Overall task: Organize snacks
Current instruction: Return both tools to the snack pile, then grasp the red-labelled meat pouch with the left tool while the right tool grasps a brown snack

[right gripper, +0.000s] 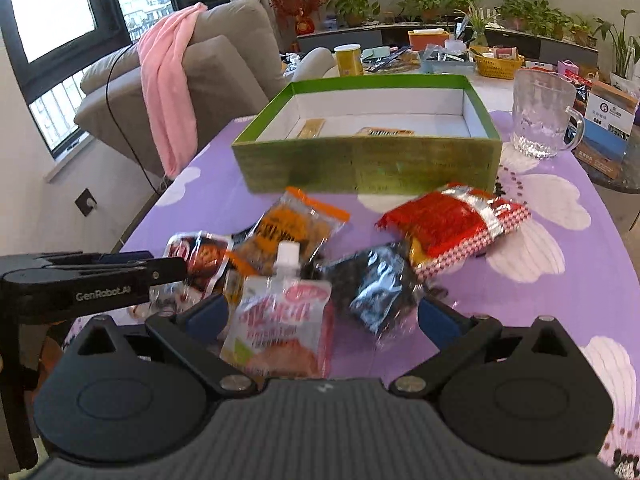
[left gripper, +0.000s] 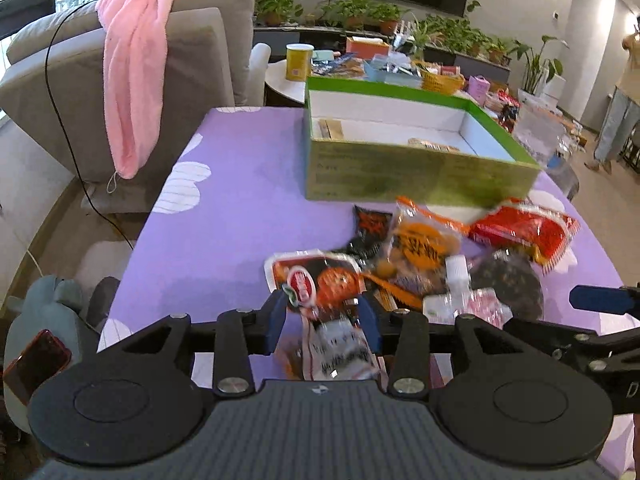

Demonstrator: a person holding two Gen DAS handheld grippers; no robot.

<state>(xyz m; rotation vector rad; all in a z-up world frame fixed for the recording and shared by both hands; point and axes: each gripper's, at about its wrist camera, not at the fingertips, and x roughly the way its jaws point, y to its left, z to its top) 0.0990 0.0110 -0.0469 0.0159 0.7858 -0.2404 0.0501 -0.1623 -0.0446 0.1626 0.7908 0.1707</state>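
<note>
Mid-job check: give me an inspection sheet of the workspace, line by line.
Surface: purple floral tablecloth.
Job's things: green box, open, a few packets inside; loose snacks in front: red packet, orange-topped bag, dark foil packet, spouted pouch, red-and-black packet.
Clutter: glass mug right of the box.
Grippers: left claw shut on the red-and-black packet; right claw open, around the pouch and foil packet.
Cables: black cable down the sofa.
Surroundings: grey sofa, pink towel, potted plants behind.
</note>
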